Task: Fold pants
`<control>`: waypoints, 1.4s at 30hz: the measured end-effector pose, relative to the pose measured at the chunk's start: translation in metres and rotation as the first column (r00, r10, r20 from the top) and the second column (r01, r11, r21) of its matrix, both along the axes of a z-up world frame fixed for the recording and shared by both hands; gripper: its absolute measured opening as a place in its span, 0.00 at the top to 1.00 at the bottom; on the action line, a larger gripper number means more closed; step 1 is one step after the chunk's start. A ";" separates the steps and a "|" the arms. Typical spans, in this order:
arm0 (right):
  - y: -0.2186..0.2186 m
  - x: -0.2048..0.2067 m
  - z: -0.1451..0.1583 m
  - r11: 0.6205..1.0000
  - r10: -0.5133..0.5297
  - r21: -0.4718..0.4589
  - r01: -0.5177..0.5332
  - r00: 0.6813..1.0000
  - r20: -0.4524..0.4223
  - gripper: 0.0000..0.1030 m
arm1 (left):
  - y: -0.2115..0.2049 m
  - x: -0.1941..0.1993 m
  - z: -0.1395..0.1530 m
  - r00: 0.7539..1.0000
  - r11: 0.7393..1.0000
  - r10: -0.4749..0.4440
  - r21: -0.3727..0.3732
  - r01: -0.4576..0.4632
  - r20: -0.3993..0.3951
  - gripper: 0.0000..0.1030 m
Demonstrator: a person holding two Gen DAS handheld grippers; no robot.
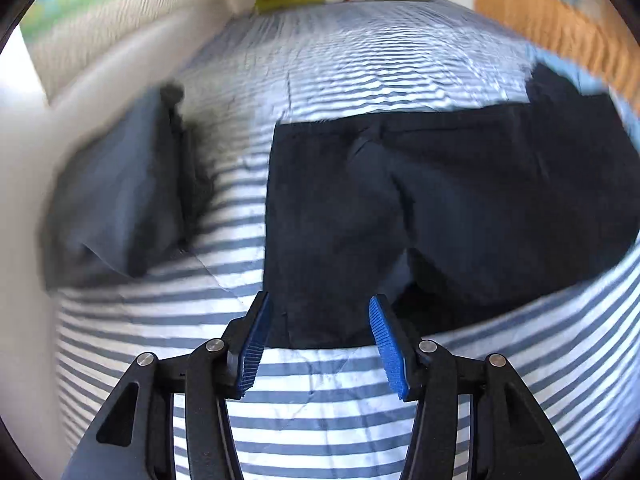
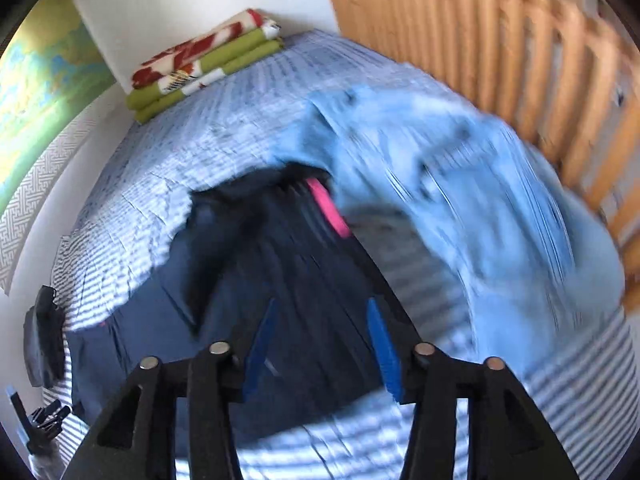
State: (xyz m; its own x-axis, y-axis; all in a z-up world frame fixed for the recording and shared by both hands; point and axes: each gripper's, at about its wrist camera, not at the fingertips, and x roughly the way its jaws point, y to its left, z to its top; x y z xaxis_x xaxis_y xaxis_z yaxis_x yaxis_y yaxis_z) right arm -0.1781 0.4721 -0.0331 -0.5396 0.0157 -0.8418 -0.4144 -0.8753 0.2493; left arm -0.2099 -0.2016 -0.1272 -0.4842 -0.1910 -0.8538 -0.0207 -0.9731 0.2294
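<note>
Both grippers are apart and empty. Left gripper hangs over the near left corner of the dark navy pants, which lie flat on the striped bedsheet and run off to the right. Right gripper is over the same pants, with light blue jeans just right and far of them. That view is motion-blurred.

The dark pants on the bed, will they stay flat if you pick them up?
Probably not: the dark pants already lie wrinkled, so they look floppy and would droop. They likely slide easily over the striped sheet.
</note>
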 end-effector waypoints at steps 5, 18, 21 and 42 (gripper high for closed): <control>0.009 0.021 -0.042 0.998 -0.038 -0.057 0.041 0.998 0.057 0.57 | 0.035 -0.009 -0.023 0.996 0.987 -0.068 -0.143 0.076 0.056 1.00; 0.026 0.013 -0.062 0.996 -0.085 -0.028 0.084 0.996 -0.030 0.41 | 0.034 0.004 0.027 0.999 0.999 -0.041 0.022 0.041 0.009 0.71; 0.011 -0.004 -0.043 1.000 -0.011 0.001 0.011 0.995 -0.094 0.42 | 0.060 -0.029 0.029 0.995 0.993 -0.103 0.050 0.103 0.004 0.71; -0.107 -0.129 -0.025 0.944 0.308 0.150 -0.294 0.948 -0.077 0.47 | 0.020 -0.065 -0.011 0.998 0.998 0.057 0.012 -0.057 0.005 0.48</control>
State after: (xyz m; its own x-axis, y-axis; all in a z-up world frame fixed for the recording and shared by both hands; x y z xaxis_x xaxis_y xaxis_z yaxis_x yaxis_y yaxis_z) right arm -0.3072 0.3655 -0.0581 -0.6167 -0.0504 -0.7856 -0.1061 -0.9835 0.1464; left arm -0.2745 -0.1816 -0.1387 -0.4688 -0.2082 -0.8584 0.0338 -0.9753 0.2181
